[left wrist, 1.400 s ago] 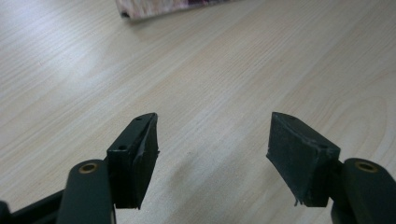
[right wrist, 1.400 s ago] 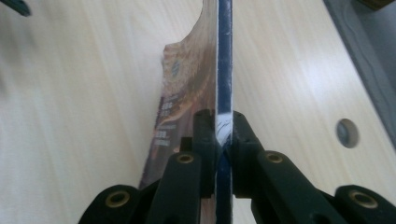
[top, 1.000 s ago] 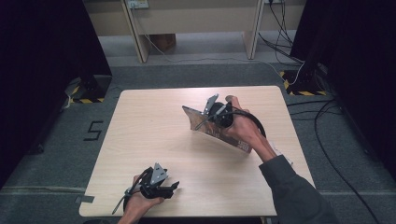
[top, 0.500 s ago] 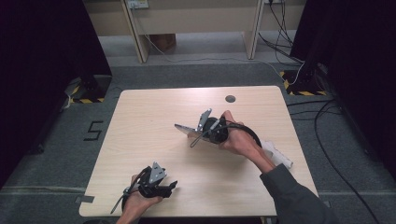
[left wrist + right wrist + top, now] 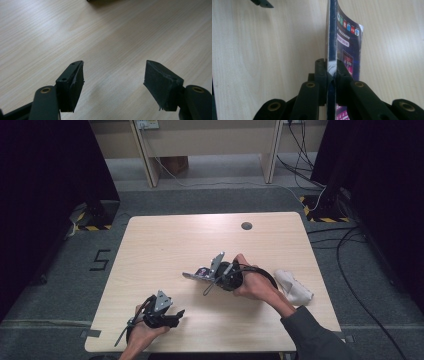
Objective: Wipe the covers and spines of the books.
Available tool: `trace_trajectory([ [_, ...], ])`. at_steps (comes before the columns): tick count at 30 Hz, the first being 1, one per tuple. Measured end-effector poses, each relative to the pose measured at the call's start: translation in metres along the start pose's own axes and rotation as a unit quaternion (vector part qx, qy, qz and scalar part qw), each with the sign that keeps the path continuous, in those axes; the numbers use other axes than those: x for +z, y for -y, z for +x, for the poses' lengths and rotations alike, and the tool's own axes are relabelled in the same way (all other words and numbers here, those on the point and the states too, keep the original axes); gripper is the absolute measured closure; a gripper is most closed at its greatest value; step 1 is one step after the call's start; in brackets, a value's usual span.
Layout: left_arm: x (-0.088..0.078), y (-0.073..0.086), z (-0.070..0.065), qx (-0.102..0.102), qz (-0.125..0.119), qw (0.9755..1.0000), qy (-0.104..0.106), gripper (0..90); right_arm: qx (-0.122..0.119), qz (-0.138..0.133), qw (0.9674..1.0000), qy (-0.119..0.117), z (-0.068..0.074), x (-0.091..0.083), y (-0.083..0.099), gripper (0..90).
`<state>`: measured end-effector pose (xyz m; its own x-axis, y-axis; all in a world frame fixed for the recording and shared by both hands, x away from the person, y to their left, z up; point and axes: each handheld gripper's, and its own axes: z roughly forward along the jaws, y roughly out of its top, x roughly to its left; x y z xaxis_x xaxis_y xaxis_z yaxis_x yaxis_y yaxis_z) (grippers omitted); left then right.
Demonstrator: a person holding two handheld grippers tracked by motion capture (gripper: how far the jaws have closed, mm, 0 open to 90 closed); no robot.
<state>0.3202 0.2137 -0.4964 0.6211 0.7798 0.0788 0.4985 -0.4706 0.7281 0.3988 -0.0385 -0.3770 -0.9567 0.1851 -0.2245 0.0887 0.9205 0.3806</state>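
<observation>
A: Start big. What's on the table [image 5: 150, 245]?

B: Mostly bare wood. A white cloth [image 5: 295, 287] lies crumpled near the right edge, just behind the person's right hand. A small dark round spot [image 5: 246, 225] sits near the far edge.

A: And the thing being worked?

B: A thin printed packet [image 5: 200, 272], purple and dark blue with small coloured icons. It's near the middle of the table, sticking out flat from the right gripper [image 5: 216, 271].

A: What's changed in the last second?

B: A second ago the packet was up and farther back on the right, tilted, showing a broad face. Now the right hand has brought it forward, leftward and lower, so it hangs close over the wood. The cloth, hidden behind the hand earlier, is in the open. I'd judge the packet is being carried to a spot mid-table to be laid down, and that step isn't finished: it's not released yet.

A: The right fingers?

B: Clamped tight on the packet's edge. In the right gripper view the two pads [image 5: 322, 72] pinch the sheet [image 5: 347, 42] with no gap, and it stands edge-on between them.

A: The left?

B: The left gripper [image 5: 176, 314] rests near the front edge, well apart from the packet. Its jaws stand wide apart and hold nothing; only wood lies between the pads [image 5: 72, 85].
</observation>
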Motion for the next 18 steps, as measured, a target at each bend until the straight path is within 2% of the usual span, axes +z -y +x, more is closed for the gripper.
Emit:
trace_trajectory([
  [2, 0.001, 0.000, 0.000, 0.000, 0.002, 1.0000, 0.000, 31.4, 0.010, 0.000, 0.9999, -0.010, 0.005, 0.004, 0.003, 83.8],
  [6, 0.001, 0.000, 0.002, 0.002, 0.005, 1.0000, -0.001, 31.4, 0.010, -0.004, 0.9997, -0.024, 0.011, 0.012, 0.010, 83.7],
  [8, 0.000, -0.001, 0.006, -0.003, -0.003, 1.0000, -0.004, 31.4, 0.008, -0.005, 0.9995, -0.030, 0.015, 0.017, 0.013, 83.5],
  [14, 0.000, 0.001, 0.019, -0.019, -0.001, 0.9996, -0.020, 31.5, 0.019, -0.016, 0.9983, -0.052, 0.025, 0.029, 0.025, 82.3],
  [18, 0.001, 0.001, 0.020, -0.017, 0.000, 0.9997, -0.020, 32.3, 0.018, -0.020, 0.9978, -0.061, 0.033, 0.038, 0.033, 80.2],
])
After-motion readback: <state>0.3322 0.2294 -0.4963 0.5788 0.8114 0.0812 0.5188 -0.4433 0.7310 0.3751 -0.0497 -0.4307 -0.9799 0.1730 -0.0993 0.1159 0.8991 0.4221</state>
